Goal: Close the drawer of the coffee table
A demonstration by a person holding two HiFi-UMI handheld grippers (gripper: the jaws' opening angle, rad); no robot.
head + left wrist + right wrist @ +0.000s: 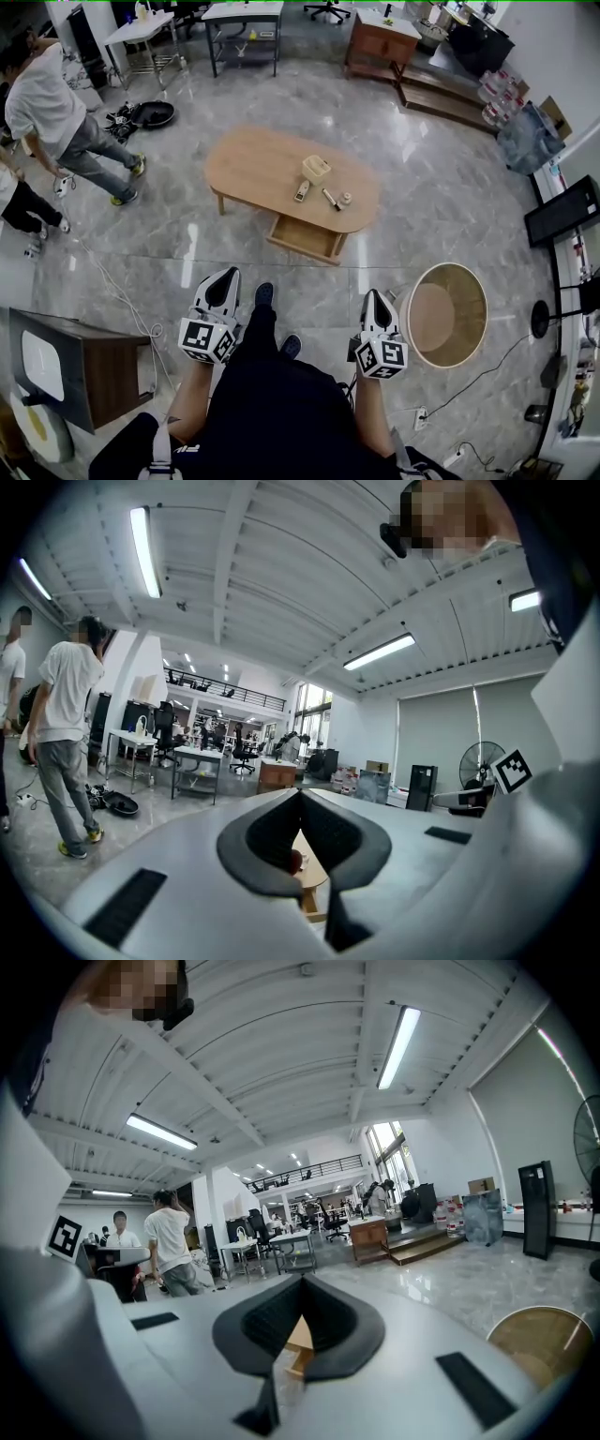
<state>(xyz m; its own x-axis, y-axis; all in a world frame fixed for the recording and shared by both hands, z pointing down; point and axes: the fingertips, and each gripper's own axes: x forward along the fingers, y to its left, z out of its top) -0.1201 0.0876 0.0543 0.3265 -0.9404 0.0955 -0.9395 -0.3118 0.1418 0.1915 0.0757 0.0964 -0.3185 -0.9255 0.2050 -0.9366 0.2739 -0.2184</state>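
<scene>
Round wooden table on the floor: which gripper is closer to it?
Right. The right gripper hangs just left of the round table; the left gripper is much farther left of it.

Coffee table (272,159), drawer (305,236): pale wood, matt, smooth. Floor (450,187): grey stone tile, glossy, reflective.

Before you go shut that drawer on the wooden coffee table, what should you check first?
1. Drawer open: ok, it sticks out of the coffee table toward us.
2. Left tool empty: ok, jaws together on nothing.
3. Right tool empty: ok, jaws together on nothing.
4. Tools near enough to push: not ok, both far from the drawer.
5. Floor on the way: ok, bare tiles.
6. Anything poking out of the drawer: cannot tell, too small.
</scene>
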